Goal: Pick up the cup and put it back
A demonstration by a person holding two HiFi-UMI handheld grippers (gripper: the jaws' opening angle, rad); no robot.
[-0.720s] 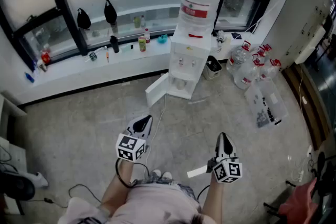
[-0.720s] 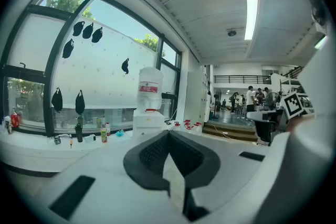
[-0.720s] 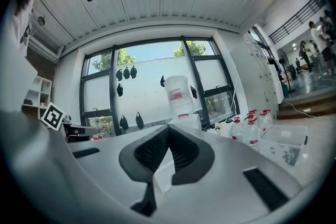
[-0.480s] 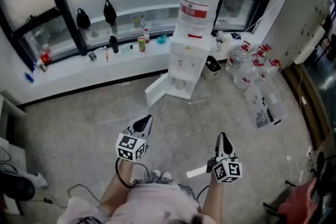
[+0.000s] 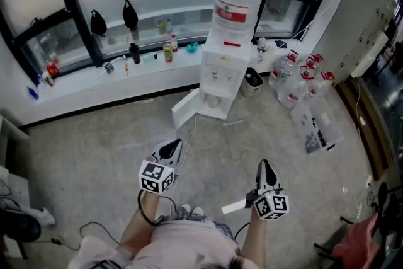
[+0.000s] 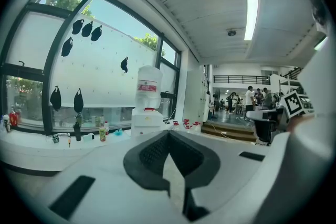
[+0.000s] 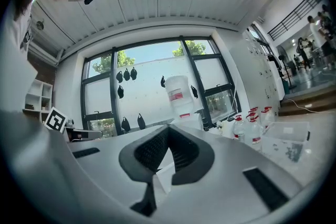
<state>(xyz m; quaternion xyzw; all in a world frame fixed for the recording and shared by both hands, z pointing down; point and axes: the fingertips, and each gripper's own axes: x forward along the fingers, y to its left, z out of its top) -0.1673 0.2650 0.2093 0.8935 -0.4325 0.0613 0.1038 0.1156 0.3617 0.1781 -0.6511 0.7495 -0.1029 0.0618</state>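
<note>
**A:** Cup first: where was the cup?

**B:** No view showed it plainly. A small teal vessel (image 5: 192,46) sat on the window ledge (image 5: 75,86) near a green-and-yellow can (image 5: 168,52). It was too small to say whether that was it.

**A:** And the grippers?

**B:** The left gripper (image 5: 171,147) hung over the grey floor (image 5: 88,148) in front of the person. Its fingers were pressed together tip to tip with nothing between them. The right gripper (image 5: 267,167) was alongside, well apart from the left, and its fingers were likewise closed on nothing. Both pointed toward the water dispenser (image 5: 217,82).

**A:** How did the dispenser stand?

**B:** It was white and stood on the floor against the ledge. A big water bottle (image 5: 236,0) with a red label was upturned on top. Its lower door (image 5: 187,109) was swung open to the left.

**A:** Anything beside it?

**B:** A small dark container (image 5: 253,80) stood just to the right of its base. Further right, several red-capped water jugs (image 5: 296,79) were clustered on the floor. A clear plastic box (image 5: 318,126) lay near them.
</note>
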